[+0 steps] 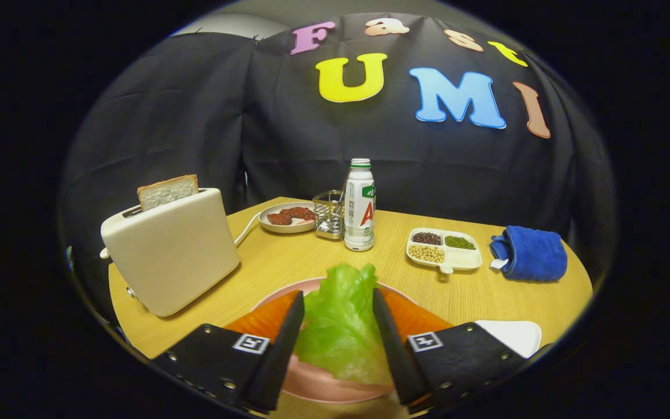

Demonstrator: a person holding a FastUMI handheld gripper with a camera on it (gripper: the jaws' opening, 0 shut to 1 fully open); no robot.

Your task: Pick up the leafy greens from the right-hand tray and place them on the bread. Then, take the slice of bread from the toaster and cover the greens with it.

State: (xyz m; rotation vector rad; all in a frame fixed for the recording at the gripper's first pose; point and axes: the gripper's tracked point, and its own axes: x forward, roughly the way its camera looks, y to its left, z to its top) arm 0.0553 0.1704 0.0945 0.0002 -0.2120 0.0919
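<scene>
A green lettuce leaf point(341, 326) stands upright between my two fingers, and my gripper point(337, 297) is shut on it. The leaf hangs over a pink plate point(314, 387) that lies right under the fingers; what lies on the plate is hidden by the leaf and the fingers. Beyond the fingers to the left stands a cream toaster point(172, 250) with a slice of bread point(167, 191) sticking up out of its slot. The corner of a white tray point(515, 334) sits just to the right of my right finger.
On the wooden table point(288, 262) beyond the plate stand a white bottle point(360, 206), a small metal rack point(329, 214) and a dish of reddish meat point(285, 218). A divided dish of beans point(442, 249) and a folded blue towel point(530, 254) lie to the far right.
</scene>
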